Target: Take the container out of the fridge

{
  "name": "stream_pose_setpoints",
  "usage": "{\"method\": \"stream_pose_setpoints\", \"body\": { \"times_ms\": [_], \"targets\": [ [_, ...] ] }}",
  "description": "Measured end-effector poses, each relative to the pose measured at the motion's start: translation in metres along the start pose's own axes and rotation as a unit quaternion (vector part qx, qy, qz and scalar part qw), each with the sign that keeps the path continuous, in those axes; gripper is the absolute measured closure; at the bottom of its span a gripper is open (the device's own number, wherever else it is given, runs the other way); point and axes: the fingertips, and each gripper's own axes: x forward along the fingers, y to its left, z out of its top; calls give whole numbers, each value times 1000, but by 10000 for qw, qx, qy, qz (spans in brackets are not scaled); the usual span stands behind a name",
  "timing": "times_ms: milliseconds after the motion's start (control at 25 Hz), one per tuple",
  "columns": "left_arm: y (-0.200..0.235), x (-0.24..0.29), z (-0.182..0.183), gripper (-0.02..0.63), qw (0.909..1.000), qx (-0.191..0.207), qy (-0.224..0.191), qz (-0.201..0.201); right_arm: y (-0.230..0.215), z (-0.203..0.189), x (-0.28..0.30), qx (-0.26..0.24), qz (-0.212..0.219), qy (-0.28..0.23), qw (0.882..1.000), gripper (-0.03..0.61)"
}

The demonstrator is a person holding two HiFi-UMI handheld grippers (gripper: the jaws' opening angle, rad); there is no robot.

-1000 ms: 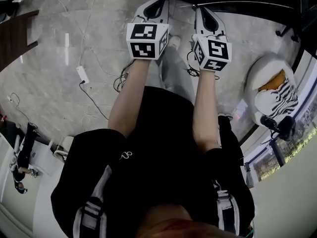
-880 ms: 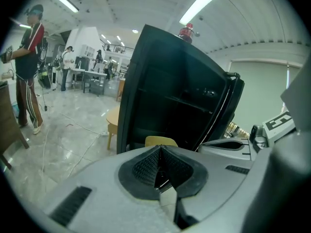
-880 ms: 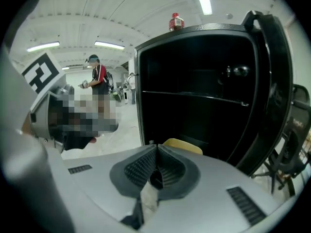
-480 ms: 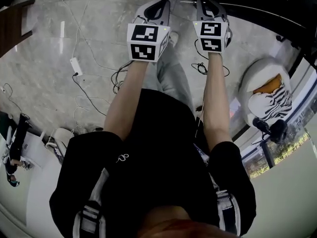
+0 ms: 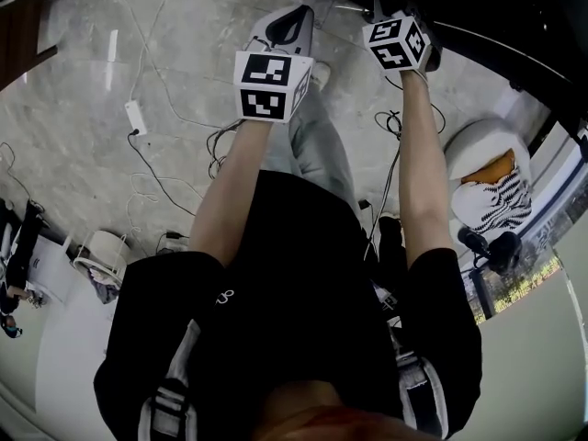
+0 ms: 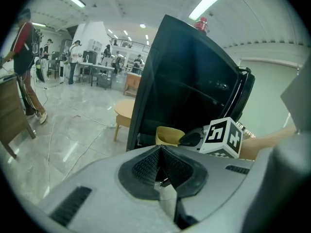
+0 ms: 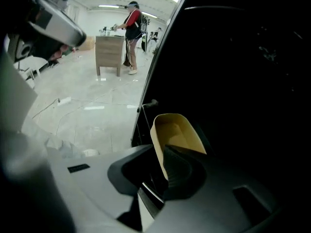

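Yellow container sits low inside the dark, open black fridge, its near wall caught between the jaws of the right tool, which are closed on it with the ribbed pad against its inner face. The person's right arm reaches straight out to the fridge's edge, the marker cube of that tool just beside the container in the left gripper view. The left tool is held level, short of the fridge and well clear of the container, its jaws pressed together with nothing between them. Loose cables trail over the pale marble floor below. A small round table stands left of the fridge, and a person in red and black works at a wooden cabinet farther back.
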Motion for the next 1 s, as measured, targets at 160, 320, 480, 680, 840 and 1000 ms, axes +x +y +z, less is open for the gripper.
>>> {"method": "stream_pose_setpoints", "body": {
  "times_ms": [160, 320, 480, 680, 840, 1000],
  "targets": [
    [7, -2, -4, 604, 10000, -65, 24, 47, -4, -7, 21, -324, 39, 311, 9990, 472],
    [13, -6, -5, 604, 9999, -117, 30, 93, -3, -7, 32, -575, 121, 474, 9971, 472],
    [21, -4, -6, 604, 9998, -140, 18, 133, 0, -7, 46, -729, 173, 574, 9955, 500],
    [19, -9, -4, 604, 9998, -161, 13, 124, 1, -4, 35, -491, 104, 516, 9974, 555],
    [20, -12, 4, 604, 9997, -162, -68, 143, 2, 13, 16, 374, 55, 137, 9992, 557],
    [12, -12, 10, 604, 9997, -179, -131, 134, 2, 28, -15, 1530, -35, -390, 9875, 557]
  ]
}}
